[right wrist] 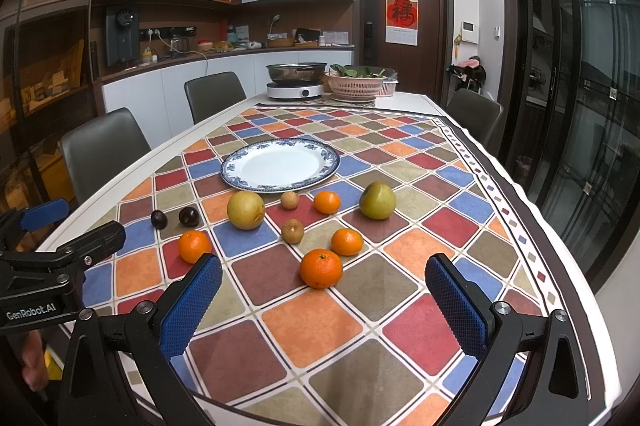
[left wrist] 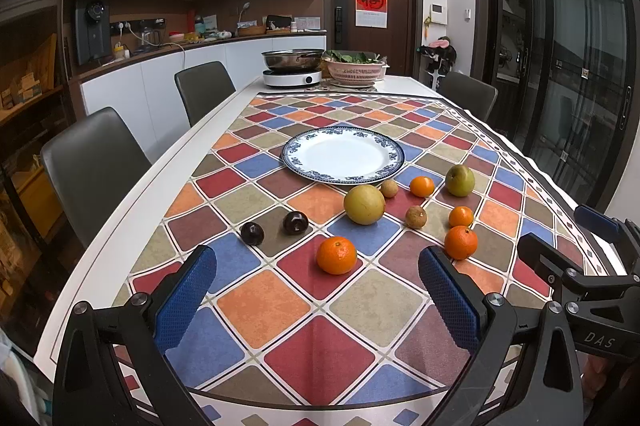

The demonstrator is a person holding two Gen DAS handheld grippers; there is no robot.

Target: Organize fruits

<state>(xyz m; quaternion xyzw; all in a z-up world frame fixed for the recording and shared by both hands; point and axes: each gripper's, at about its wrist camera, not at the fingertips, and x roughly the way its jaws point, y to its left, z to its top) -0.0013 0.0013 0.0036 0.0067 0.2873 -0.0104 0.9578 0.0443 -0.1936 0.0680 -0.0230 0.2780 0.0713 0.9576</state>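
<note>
On the long table's harlequin-patterned cloth, the left gripper hovers low at the near edge, its blue-padded jaws spread wide and holding nothing. Farthest left lie two dark purple plums, just beside each other. Right of them sits a bright orange mandarin, with a large yellow-green pear behind it. Beyond the pear rests an empty white plate with a blue floral rim. Two small brown longans follow, then three more mandarins and a green apple. The right gripper hovers nearby, jaws equally wide, empty.
</note>
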